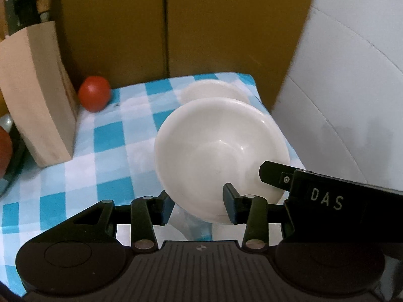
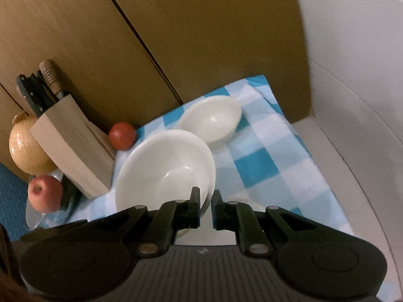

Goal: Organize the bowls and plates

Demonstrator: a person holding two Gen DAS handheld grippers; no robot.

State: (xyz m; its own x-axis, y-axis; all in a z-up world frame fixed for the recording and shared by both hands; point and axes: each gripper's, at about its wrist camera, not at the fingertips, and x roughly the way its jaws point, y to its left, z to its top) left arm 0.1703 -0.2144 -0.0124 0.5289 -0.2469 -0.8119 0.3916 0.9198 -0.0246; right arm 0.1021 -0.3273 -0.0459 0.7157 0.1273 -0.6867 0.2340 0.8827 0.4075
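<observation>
So both grippers are on the same thing here: a wide, shallow white ceramic bowl (image 1: 221,148), tilted up off the blue-and-white checked tablecloth (image 1: 108,138) in the middle of both wrist views. The left gripper (image 1: 199,202) has its jaws partly apart, straddling the bowl's low near edge; whether the pads actually press on it I can't tell. The right gripper (image 2: 206,207) is pinched nearly closed on the bowl's near rim, which runs straight into the narrow gap between its jaws. In the left view it reaches in from the lower right.

What matters for the next move, I'd say: a second, smaller white bowl (image 2: 212,117) sits flat on the cloth straight past the held one, towards the upper right of the right view, near but apart. It's empty, and so is the held bowl. My guess is that's the nesting target, dead ahead of both grippers.

Off to the left: a pale wooden knife block (image 2: 75,156) with knives in it, a red tomato (image 2: 122,136) and a red apple (image 2: 44,193).
</observation>
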